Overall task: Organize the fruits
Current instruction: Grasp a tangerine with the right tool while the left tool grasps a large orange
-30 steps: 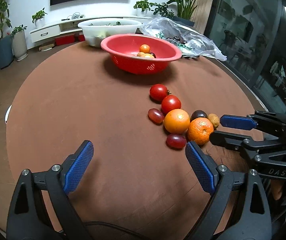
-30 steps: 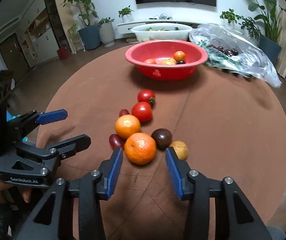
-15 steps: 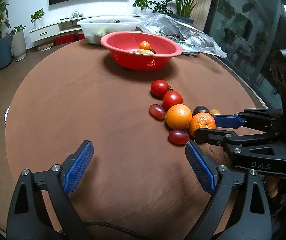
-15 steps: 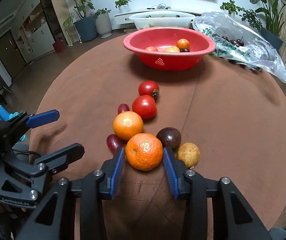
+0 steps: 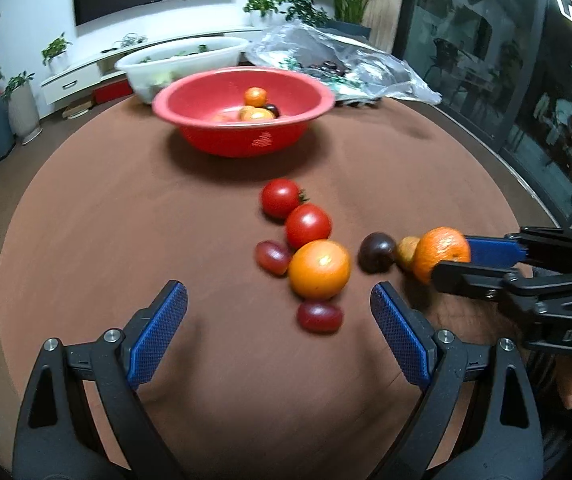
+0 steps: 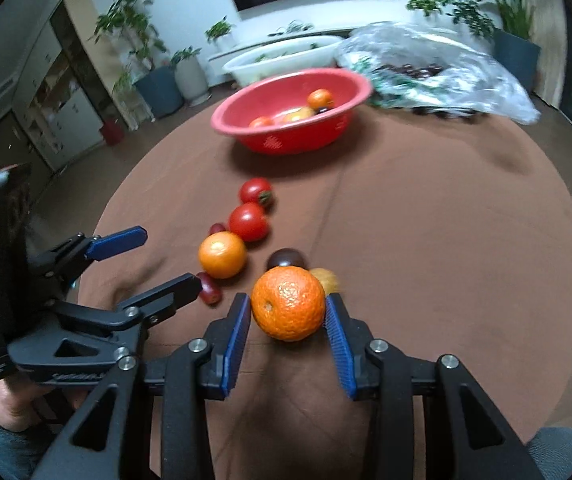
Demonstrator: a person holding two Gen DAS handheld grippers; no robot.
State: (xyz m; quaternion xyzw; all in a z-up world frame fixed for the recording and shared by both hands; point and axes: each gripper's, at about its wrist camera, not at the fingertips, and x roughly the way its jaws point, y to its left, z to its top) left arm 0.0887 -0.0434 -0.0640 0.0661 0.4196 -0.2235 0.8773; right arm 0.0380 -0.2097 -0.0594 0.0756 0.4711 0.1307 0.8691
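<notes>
My right gripper (image 6: 288, 322) is shut on a bumpy orange mandarin (image 6: 288, 309) and holds it just above the brown table; the mandarin also shows in the left wrist view (image 5: 439, 252). My left gripper (image 5: 278, 322) is open and empty, near a smooth orange (image 5: 319, 269) and a red grape tomato (image 5: 319, 317). Two red tomatoes (image 5: 307, 225), a dark plum (image 5: 377, 252) and a small brown fruit (image 5: 407, 253) lie nearby. A red bowl (image 5: 242, 136) with several fruits stands at the back.
A white tub (image 5: 182, 62) and a clear plastic bag (image 5: 345, 68) of produce sit behind the red bowl. The round table's edge (image 5: 525, 208) curves along the right. Bare tablecloth (image 5: 106, 220) lies to the left.
My right gripper closed on the mandarin and lifted it off the table, away from the other fruits. My left gripper moved slightly forward, still open.
</notes>
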